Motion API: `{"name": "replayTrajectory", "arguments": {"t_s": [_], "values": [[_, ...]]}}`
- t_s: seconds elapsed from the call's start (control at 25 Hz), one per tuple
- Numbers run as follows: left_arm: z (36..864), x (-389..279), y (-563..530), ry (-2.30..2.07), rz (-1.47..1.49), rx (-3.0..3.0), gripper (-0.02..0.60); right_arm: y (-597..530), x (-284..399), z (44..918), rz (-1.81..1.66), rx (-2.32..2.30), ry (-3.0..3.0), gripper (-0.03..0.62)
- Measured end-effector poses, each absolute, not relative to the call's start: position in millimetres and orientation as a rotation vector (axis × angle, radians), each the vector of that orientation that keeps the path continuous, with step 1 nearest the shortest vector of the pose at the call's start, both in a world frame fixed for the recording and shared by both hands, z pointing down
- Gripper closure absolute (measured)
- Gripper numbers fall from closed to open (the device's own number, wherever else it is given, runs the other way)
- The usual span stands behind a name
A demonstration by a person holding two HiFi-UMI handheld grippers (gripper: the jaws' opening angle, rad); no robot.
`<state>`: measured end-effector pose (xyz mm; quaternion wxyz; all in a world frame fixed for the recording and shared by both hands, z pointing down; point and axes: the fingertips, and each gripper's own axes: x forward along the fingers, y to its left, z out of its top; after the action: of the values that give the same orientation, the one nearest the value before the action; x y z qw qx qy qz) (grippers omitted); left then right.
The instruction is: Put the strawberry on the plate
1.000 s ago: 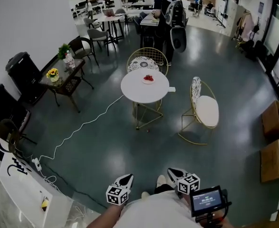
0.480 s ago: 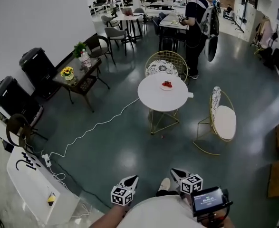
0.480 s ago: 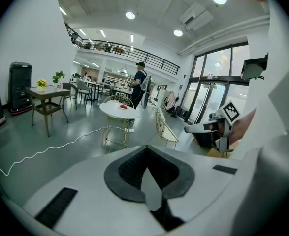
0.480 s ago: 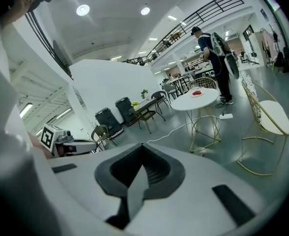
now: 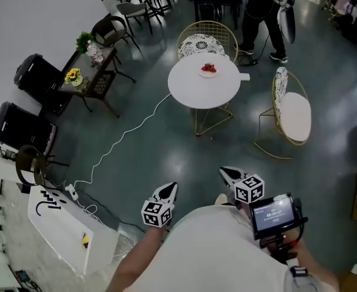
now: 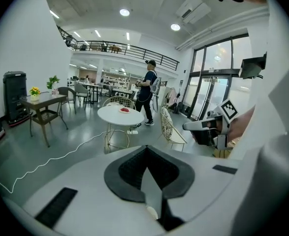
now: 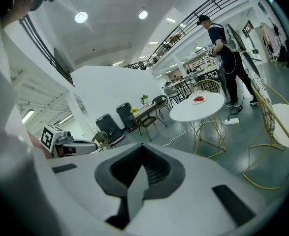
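Far ahead, a small white plate (image 5: 208, 70) with red strawberries on it sits on a round white table (image 5: 196, 90). The same plate (image 6: 124, 110) shows in the left gripper view, and as a plate (image 7: 199, 100) in the right gripper view. I cannot tell single berries apart at this range. Both grippers are held close to the person's body, well short of the table. My left gripper (image 5: 168, 191) is shut and empty; its jaws (image 6: 146, 168) meet in one line. My right gripper (image 5: 228, 174) is also shut and empty (image 7: 143, 168).
Two gold wire chairs (image 5: 205, 41) (image 5: 292, 115) flank the table. A person (image 5: 264, 8) stands behind it. A white cable (image 5: 124, 140) runs across the dark floor. At the left are a side table with flowers (image 5: 88, 66), black bins (image 5: 32, 78) and a white counter (image 5: 69, 233).
The head view has come closer to the round table and tilted further down. Both grippers stay shut near the body. The standing person now shows further right and partly cut off.
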<state>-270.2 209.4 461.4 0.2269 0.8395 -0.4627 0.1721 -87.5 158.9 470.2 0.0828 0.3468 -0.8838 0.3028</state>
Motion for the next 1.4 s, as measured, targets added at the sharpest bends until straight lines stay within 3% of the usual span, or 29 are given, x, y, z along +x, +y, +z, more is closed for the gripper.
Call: {"name": "replayTrajectory", "arguments": {"t_s": [0.84,1.16,1.4], "values": [[498,-171,88,-0.879,0.606,2.47,0.577,104,22,501,0.994,1.424,-2.442,0.589],[538,-154,18,-0.603,0.78,2.526,0.577,63,39,514,1.052,1.642,-2.281,0.589],[610,-160,-26,-0.349,0.975,2.566,0.577,32,20,581,1.105,1.756,-2.173,0.589]]}}
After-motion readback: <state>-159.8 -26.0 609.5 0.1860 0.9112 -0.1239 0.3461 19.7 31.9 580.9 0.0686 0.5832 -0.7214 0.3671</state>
